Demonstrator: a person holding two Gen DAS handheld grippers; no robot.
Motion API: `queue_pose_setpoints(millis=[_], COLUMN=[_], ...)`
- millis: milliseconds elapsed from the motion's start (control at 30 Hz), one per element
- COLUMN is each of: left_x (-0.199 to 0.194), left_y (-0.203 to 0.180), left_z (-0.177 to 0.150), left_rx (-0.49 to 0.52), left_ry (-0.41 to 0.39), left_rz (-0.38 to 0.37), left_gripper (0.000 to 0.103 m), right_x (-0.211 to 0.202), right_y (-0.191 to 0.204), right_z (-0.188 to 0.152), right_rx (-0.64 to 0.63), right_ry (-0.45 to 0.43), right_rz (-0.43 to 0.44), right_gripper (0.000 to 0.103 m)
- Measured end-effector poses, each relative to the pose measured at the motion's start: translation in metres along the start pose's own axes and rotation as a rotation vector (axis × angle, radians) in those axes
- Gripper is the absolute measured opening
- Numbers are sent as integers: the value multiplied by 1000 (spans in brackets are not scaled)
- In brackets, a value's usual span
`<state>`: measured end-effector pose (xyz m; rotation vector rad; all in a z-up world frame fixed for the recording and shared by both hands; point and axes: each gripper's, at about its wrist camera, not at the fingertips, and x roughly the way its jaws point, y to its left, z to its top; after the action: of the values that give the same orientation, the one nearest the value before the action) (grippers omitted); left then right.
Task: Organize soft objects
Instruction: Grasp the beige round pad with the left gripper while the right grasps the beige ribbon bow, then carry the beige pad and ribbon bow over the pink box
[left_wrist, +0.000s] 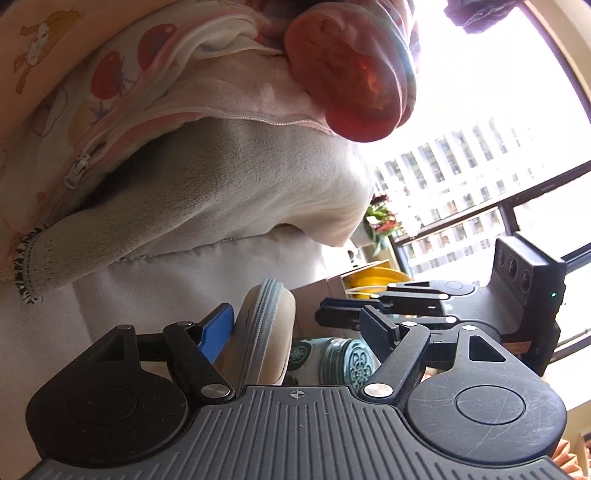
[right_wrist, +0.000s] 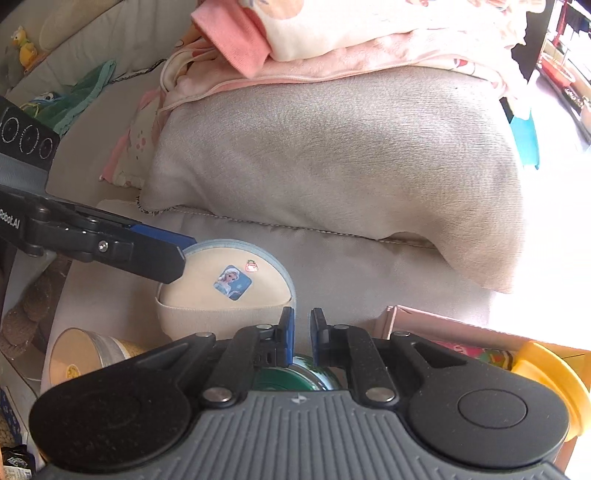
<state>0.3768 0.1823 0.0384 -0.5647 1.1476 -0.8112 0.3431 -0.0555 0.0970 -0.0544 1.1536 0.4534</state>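
Observation:
A round beige zip pouch (right_wrist: 221, 291) with a small cartoon sticker stands on edge against the front of the pale sofa seat (right_wrist: 351, 269). In the left wrist view the pouch (left_wrist: 262, 332) rises between the wide-open fingers of my left gripper (left_wrist: 297, 317), close beside the blue left pad (left_wrist: 218, 328), with no squeeze on it. From the right wrist view the left gripper (right_wrist: 181, 254) reaches in from the left over the pouch's top edge. My right gripper (right_wrist: 301, 321) is shut with nothing in it, just right of the pouch and above a green tin (right_wrist: 295, 376).
A grey cushion (right_wrist: 332, 166) lies on the sofa under a pile of pink and white clothes (right_wrist: 332, 37). A cardboard box (right_wrist: 443, 328) with a yellow item (right_wrist: 554, 380) sits at right, a paper tub (right_wrist: 81, 354) at left. A green cloth (right_wrist: 85, 92) lies farther back.

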Motion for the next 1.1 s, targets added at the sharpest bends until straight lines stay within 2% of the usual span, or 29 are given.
queue_pose_setpoints(millis=[133, 233, 267, 300, 433, 567, 633, 667, 700, 767, 933, 1100], left_x=[21, 37, 40, 41, 36, 29, 25, 23, 20, 19, 19, 16], left_y=[-10, -19, -20, -21, -18, -24, -32, -33, -35, -39, -49, -51], left_z=[-4, -9, -10, -11, -9, -12, -16, -16, -19, -23, -34, -39], left_rx=[61, 124, 136, 142, 63, 12, 17, 28, 34, 38, 42, 26], left_ry=[103, 135, 140, 143, 116, 72, 51, 44, 36, 25, -6, -32], left_rz=[114, 202, 227, 247, 263, 322, 366, 390, 407, 424, 431, 433], left_gripper=[72, 59, 51, 49, 46, 45, 45, 45, 45, 45, 45, 45], right_x=[-9, -21, -26, -32, -72, -117, -129, -131, -130, -118, -71, -41], right_y=[-10, -15, -16, -17, -16, -4, 2, 6, 10, 22, 51, 60], right_z=[-4, -10, -12, -16, -42, -91, -121, -139, -156, -189, -243, -256], right_rx=[26, 40, 40, 39, 11, -80, -125, -148, -174, -216, -284, -240], right_ry=[-21, -48, -58, -73, -176, -327, -358, -358, -344, -303, -178, -130], right_rz=[3, 21, 22, 23, 7, 9, 19, 28, 37, 43, 4, -14], right_gripper=[11, 11, 11, 11, 11, 11, 16, 26, 40, 53, 53, 53])
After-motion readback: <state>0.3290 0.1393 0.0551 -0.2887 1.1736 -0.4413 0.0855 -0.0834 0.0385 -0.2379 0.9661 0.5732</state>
